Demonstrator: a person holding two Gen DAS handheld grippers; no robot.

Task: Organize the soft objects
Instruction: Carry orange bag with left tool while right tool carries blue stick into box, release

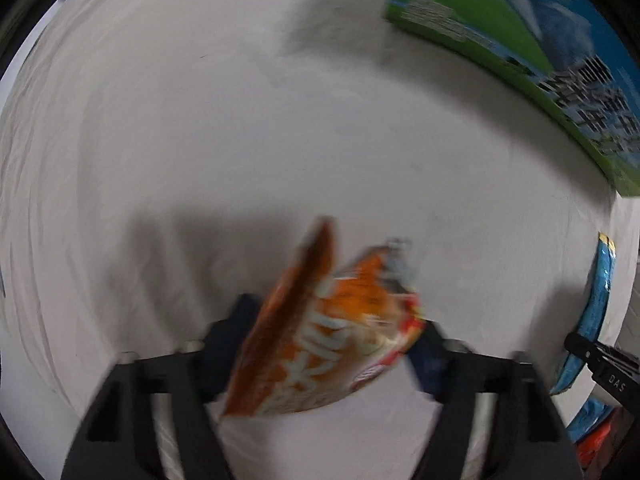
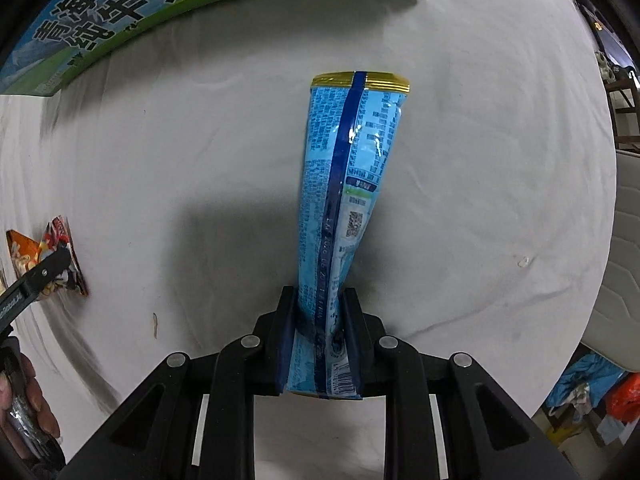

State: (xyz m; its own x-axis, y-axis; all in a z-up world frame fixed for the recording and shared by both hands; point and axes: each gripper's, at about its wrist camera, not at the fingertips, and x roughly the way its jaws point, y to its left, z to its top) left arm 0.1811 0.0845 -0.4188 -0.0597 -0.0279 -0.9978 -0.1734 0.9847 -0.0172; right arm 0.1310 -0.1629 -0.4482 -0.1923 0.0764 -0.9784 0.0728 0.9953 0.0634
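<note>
In the left wrist view an orange snack bag [image 1: 320,332] sits between the fingers of my left gripper [image 1: 336,324]; the frame is blurred, the jaws stand wide, and I cannot tell whether they grip it. The same bag shows at the left edge of the right wrist view [image 2: 48,256]. My right gripper [image 2: 320,300] is shut on the lower end of a long blue snack bag [image 2: 348,184] with a gold top seal, held above the white cloth. The blue bag also shows at the right edge of the left wrist view [image 1: 596,304].
A white cloth [image 2: 480,160] covers the table. A large green and blue milk carton box [image 2: 120,12] lies at the far side, also in the left wrist view [image 1: 520,40]. A chair and clutter [image 2: 624,220] stand beyond the table's right edge.
</note>
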